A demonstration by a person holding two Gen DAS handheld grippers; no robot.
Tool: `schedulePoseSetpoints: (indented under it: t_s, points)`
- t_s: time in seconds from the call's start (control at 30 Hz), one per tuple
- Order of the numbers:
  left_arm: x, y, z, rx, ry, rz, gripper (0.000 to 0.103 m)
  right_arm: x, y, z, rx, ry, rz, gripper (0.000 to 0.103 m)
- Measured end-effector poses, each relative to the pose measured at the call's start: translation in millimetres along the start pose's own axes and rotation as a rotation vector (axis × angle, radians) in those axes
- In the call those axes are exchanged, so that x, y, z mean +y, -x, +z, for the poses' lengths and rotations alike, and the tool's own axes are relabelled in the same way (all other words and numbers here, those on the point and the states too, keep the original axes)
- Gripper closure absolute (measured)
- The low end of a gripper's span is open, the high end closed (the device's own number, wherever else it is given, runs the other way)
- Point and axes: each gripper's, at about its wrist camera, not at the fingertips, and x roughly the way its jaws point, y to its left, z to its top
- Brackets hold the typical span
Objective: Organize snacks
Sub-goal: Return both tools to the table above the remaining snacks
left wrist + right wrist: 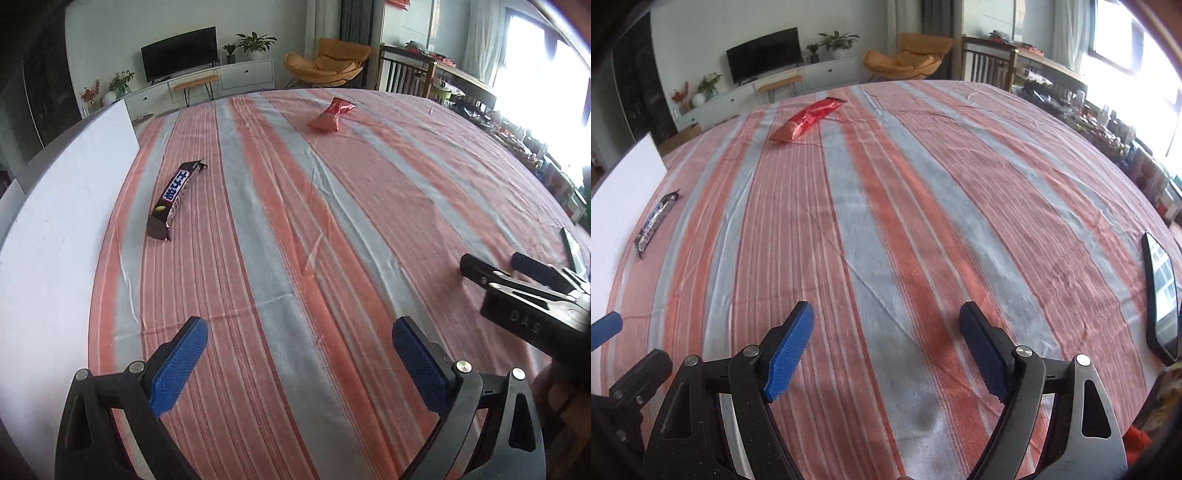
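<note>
Partly cropped: phone (1161, 295) at frame edge.

1. One brown chocolate bar (176, 199) lies on the cloth.
2. One red snack packet (330, 115) lies farther off.
3. One striped tablecloth (332, 229) covers the table.
4. One white board (66, 206) lies along the left edge.
5. One smartphone (1161, 295) lies at the right.
6. Two grippers: left gripper (299, 343), right gripper (886, 328).
7. One television (180, 52).
8. One orange armchair (327, 62).
</note>
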Motion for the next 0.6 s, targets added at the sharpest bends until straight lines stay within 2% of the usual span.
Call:
schedulePoseSetpoints:
  t_s: [0.07,0.17,0.27,0.6]
  points:
    - [-0.2,-11.3,-2.9,0.018,-0.012,0.039,0.003,-1.3,1.8,-5.0,-0.005,-0.002,0.0,0.018]
    - [6.4,-12.4,-2.4,0.011,0.018,0.022,0.003,-3.7,3.2,-9.2,-0.009,-0.003,0.0,0.018]
    - [7.7,-7.6,-3.1,0.007,0.023,0.028,0.0,-4.5,3.9,-12.3,-0.012,-0.004,0.0,0.018]
    - [6.5,-2.7,-2.6,0.005,0.025,0.028,0.0,-4.9,3.8,-12.1,-0.011,-0.003,0.0,0.017]
